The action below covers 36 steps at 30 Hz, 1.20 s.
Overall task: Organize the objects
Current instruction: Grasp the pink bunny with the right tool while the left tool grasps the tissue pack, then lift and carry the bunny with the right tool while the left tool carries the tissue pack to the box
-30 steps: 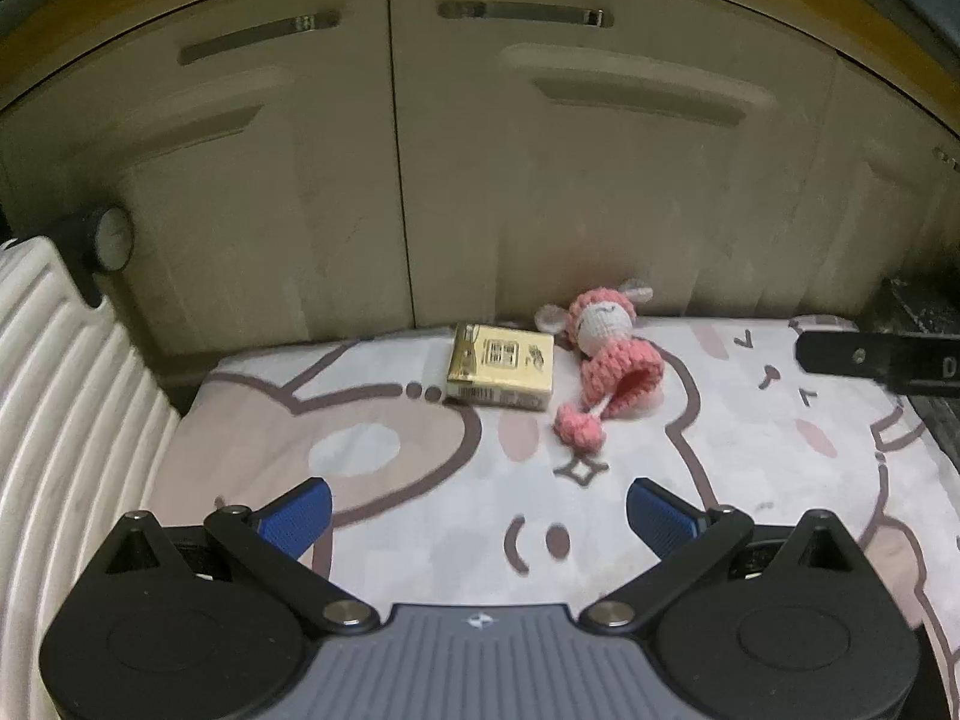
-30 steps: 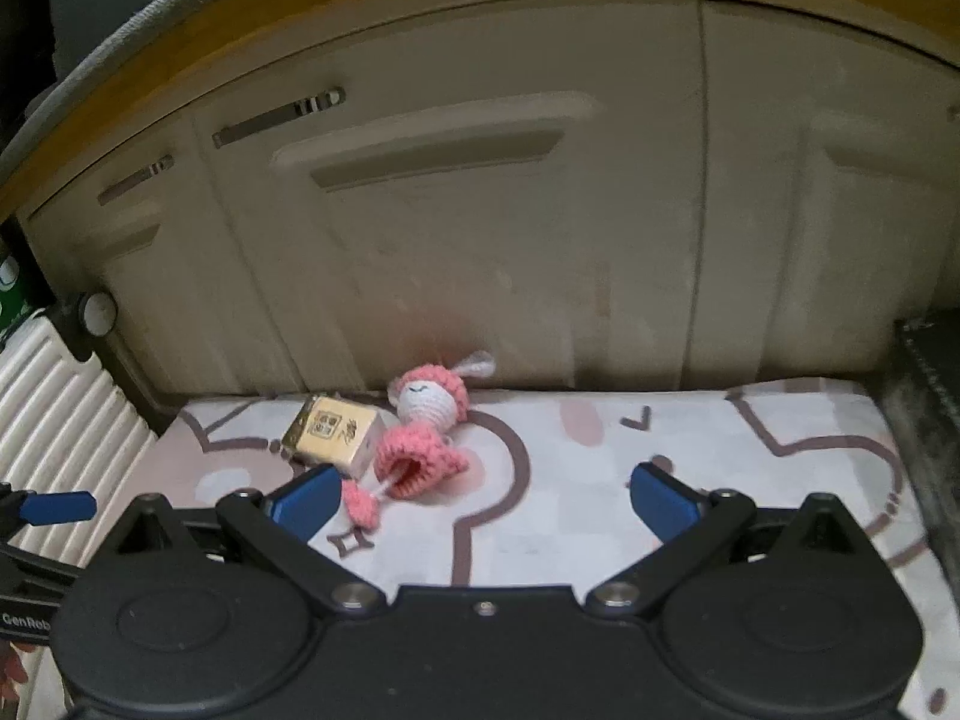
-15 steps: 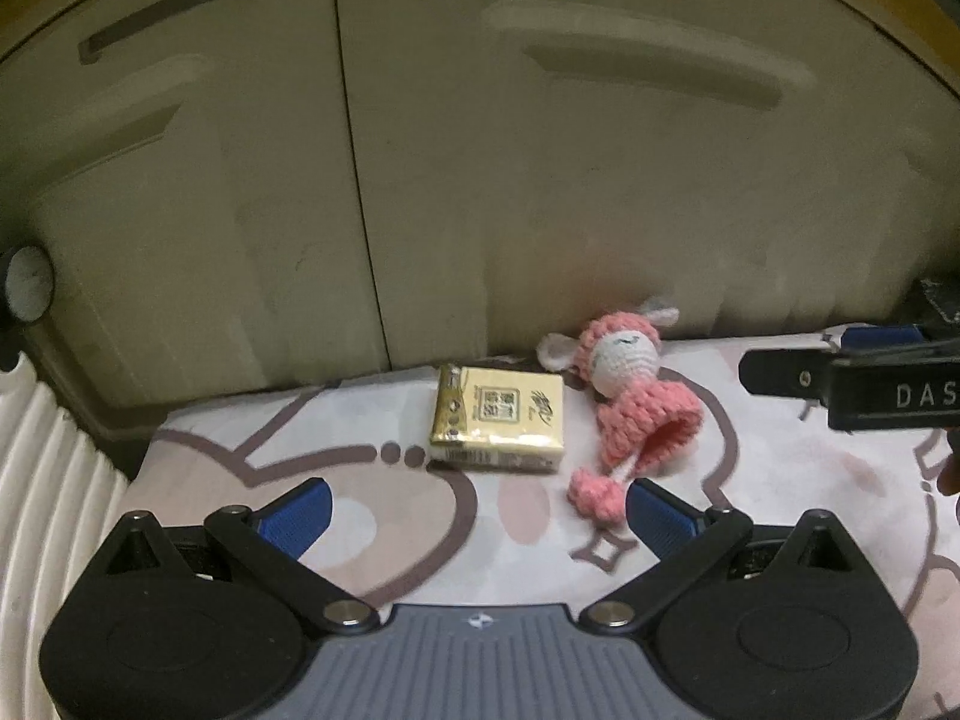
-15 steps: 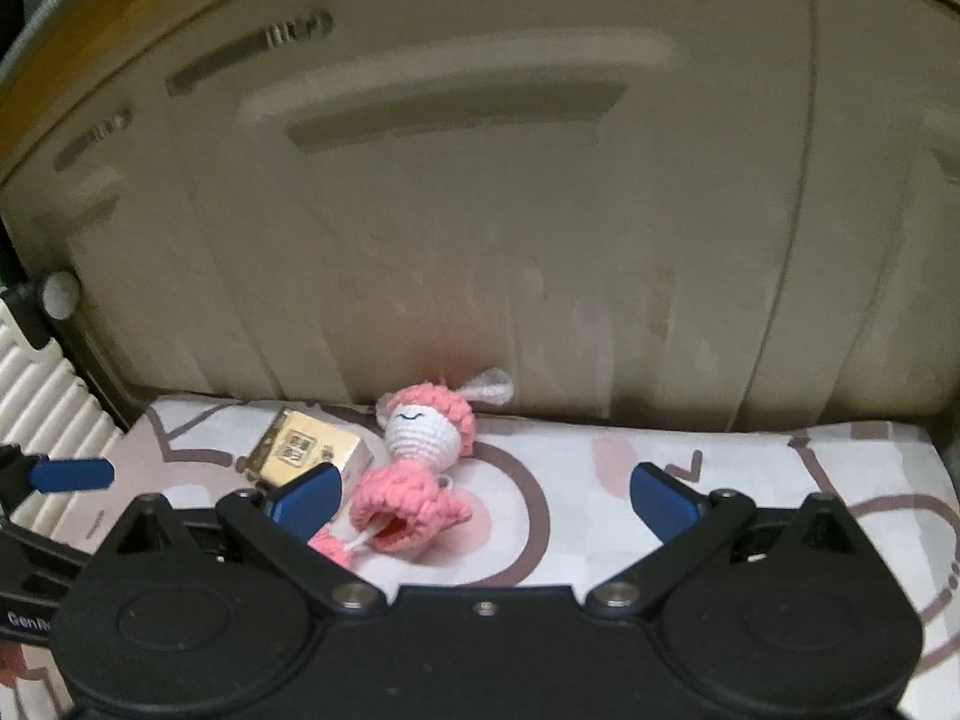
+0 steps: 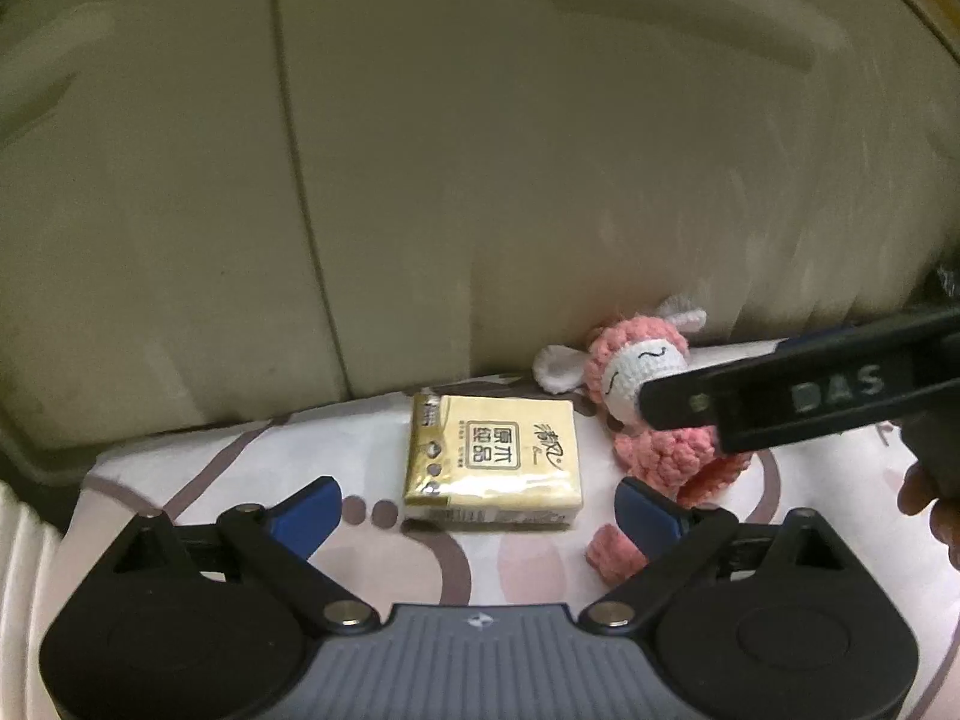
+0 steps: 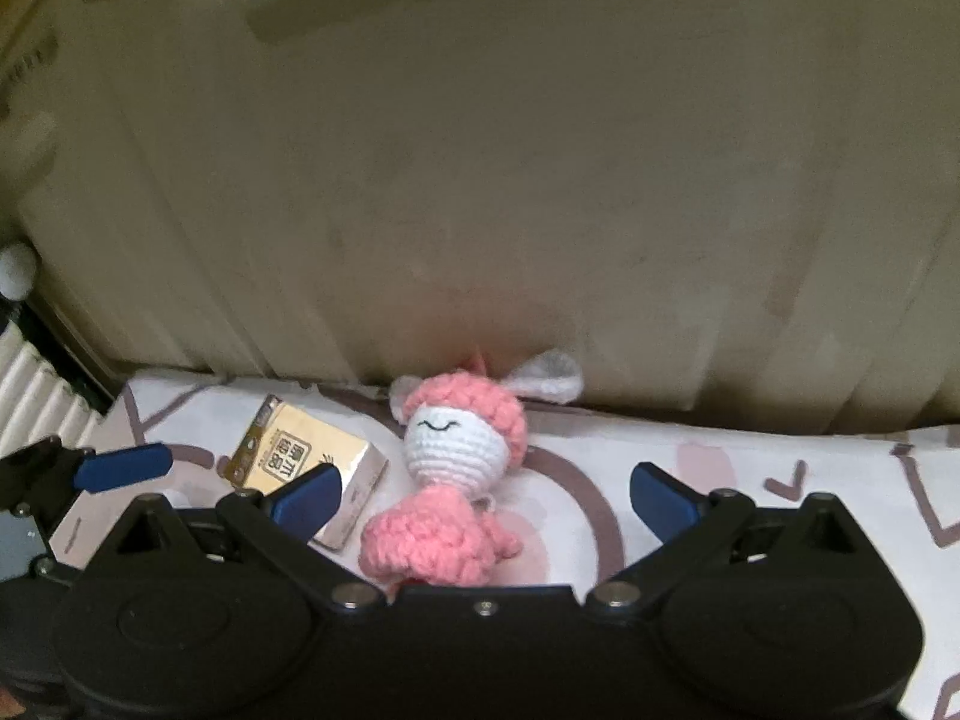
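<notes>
got both sets of fingers spread wide and empty, left gripper lined up on the tissue pack, right gripper straddling the crochet doll beside it on the printed mat, so next I'd guess ease in and pinch.

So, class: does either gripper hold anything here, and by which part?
Nothing is held. The left gripper is open before the tissue pack; the right gripper is open around the crochet doll.
</notes>
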Available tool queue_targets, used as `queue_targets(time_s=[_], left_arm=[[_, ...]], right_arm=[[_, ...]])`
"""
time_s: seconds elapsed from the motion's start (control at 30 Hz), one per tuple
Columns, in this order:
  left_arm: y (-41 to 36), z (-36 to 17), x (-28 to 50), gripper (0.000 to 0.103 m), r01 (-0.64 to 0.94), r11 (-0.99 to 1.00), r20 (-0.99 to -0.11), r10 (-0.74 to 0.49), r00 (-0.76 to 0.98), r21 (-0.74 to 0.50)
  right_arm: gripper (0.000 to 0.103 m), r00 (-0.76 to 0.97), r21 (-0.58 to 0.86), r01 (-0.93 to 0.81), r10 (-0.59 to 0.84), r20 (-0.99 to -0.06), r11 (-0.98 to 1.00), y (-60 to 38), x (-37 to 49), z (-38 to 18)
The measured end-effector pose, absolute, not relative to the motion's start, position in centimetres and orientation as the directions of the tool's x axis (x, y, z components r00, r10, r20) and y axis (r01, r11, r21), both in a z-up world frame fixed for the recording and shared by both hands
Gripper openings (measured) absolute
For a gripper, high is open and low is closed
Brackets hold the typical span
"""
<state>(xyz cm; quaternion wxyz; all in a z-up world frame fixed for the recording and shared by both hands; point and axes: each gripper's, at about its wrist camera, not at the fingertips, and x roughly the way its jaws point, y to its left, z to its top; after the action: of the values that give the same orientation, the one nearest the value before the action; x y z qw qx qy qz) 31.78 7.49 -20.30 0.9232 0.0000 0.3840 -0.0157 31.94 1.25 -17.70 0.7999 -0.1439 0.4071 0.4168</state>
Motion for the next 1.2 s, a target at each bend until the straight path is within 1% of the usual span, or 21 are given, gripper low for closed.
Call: queue_targets(time_s=[0.07, 0.1, 0.13, 0.27, 0.37, 0.43, 0.47, 0.5, 0.6, 0.67, 0.8, 0.87, 0.93, 1.03, 1.2], left_arm=[[7.4, -20.7, 32.4, 0.097, 0.042, 0.999, -0.71, -0.031, 0.704, -0.002], [7.3, -20.8, 32.7, 0.097, 0.045, 0.999, -0.71, -0.031, 0.703, 0.001], [7.3, -21.0, 33.0, 0.097, 0.052, 0.999, -0.71, -0.033, 0.703, 0.005], [7.2, -21.5, 34.0, 0.096, 0.076, 0.997, -0.715, -0.034, 0.699, 0.027], [7.0, -22.0, 34.7, 0.095, 0.084, 0.995, -0.72, -0.022, 0.693, 0.051], [6.9, -22.2, 35.2, 0.093, 0.078, 0.995, -0.721, -0.011, 0.692, 0.06], [7.0, -22.2, 35.3, 0.09, 0.074, 0.996, -0.724, -0.01, 0.69, 0.057], [7.1, -22.3, 35.5, 0.089, 0.073, 0.996, -0.728, -0.015, 0.686, 0.048], [7.1, -22.4, 36.0, 0.083, 0.065, 0.997, -0.74, -0.02, 0.672, 0.031], [7.0, -22.5, 36.2, 0.075, 0.059, 0.998, -0.754, -0.025, 0.656, 0.019], [6.6, -22.6, 36.2, 0.074, 0.037, 0.999, -0.766, 0.003, 0.642, 0.036], [6.7, -22.5, 35.9, 0.074, 0.016, 1.0, -0.772, -0.001, 0.635, 0.012], [6.8, -22.3, 35.4, 0.073, 0.0, 1.0, -0.774, 0.006, 0.633, 0.008], [6.9, -21.7, 34.2, 0.073, -0.018, 1.0, -0.774, 0.014, 0.633, 0.004], [7.4, -20.2, 31.2, 0.073, -0.049, 0.998, -0.779, 0.001, 0.627, -0.037]], right_arm=[[0.098, 0.317, 0.096, -0.784, 0.528, -0.788, 0.613, 2.0, 32.0, -18.3], [0.089, 0.315, 0.092, -0.781, 0.517, -0.796, 0.618, 2.1, 32.1, -18.6], [0.085, 0.311, 0.092, -0.775, 0.506, -0.805, 0.625, 2.3, 32.2, -19.0], [0.077, 0.257, 0.162, -0.762, 0.523, -0.813, 0.627, 2.0, 33.0, -19.6], [0.067, 0.221, 0.197, -0.761, 0.532, -0.817, 0.618, 1.9, 33.3, -19.6], [0.052, 0.205, 0.216, -0.76, 0.542, -0.815, 0.612, 1.8, 33.4, -19.5], [0.048, 0.197, 0.225, -0.759, 0.545, -0.815, 0.61, 1.6, 33.5, -19.4], [0.042, 0.191, 0.231, -0.758, 0.547, -0.815, 0.609, 1.5, 33.5, -19.3], [0.039, 0.177, 0.225, -0.77, 0.539, -0.824, 0.597, 1.2, 33.5, -19.1], [0.038, 0.172, 0.214, -0.779, 0.53, -0.831, 0.589, 1.0, 33.4, -19.2], [0.035, 0.171, 0.202, -0.785, 0.518, -0.838, 0.586, 0.2, 33.1, -19.0], [0.033, 0.171, 0.207, -0.781, 0.521, -0.836, 0.589, -0.3, 33.1, -18.8], [0.03, 0.177, 0.205, -0.775, 0.516, -0.838, 0.598, -0.9, 33.0, -18.6], [0.03, 0.186, 0.199, -0.765, 0.507, -0.842, 0.612, -1.8, 32.8, -18.1], [0.029, 0.214, 0.17, -0.75, 0.478, -0.852, 0.639, -4.0, 31.8, -17.7]])
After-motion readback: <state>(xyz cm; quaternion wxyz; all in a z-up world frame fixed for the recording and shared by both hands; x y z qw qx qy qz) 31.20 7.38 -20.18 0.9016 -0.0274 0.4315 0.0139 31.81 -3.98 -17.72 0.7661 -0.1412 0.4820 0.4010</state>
